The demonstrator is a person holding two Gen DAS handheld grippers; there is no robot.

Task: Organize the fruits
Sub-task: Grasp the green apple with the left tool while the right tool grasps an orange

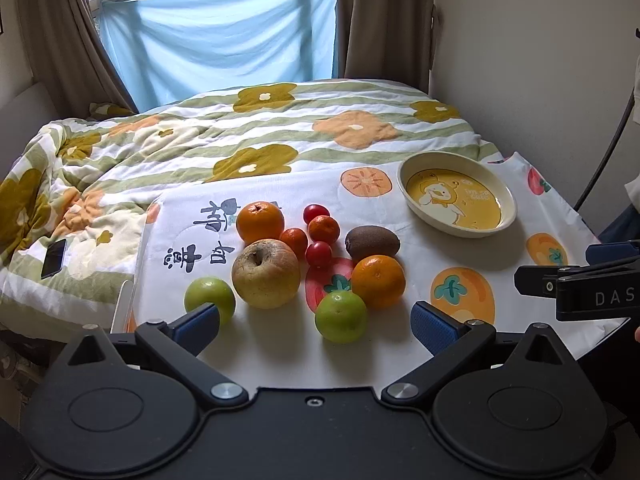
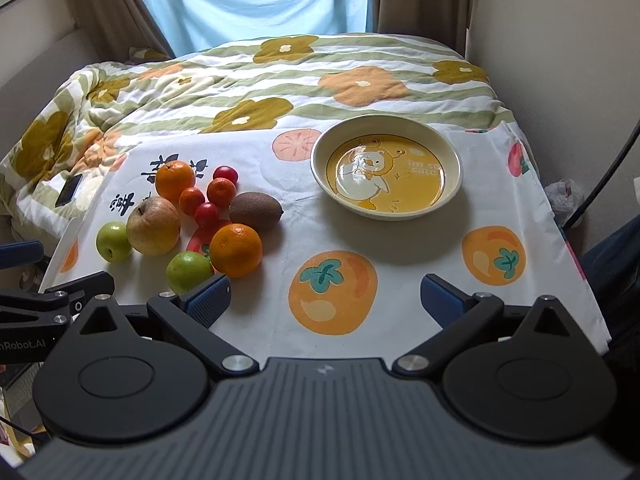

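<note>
Fruit is clustered on a printed cloth: a big yellowish apple (image 1: 266,273), two oranges (image 1: 378,281) (image 1: 260,222), a kiwi (image 1: 372,242), two green fruits (image 1: 341,316) (image 1: 209,299), small tangerines (image 1: 324,229) and cherry tomatoes (image 1: 319,254). An empty cream plate with a yellow duck picture (image 1: 456,193) (image 2: 386,166) sits to the right. My left gripper (image 1: 316,324) is open just in front of the near green fruit. My right gripper (image 2: 326,300) is open over the bare cloth, with the fruit cluster (image 2: 236,250) to its left.
The cloth lies on a bed with a flowered quilt (image 1: 240,136). A dark phone (image 1: 54,258) rests on the quilt at left. A wall stands on the right, with a curtained window behind. A black cable (image 2: 608,176) hangs by the right edge.
</note>
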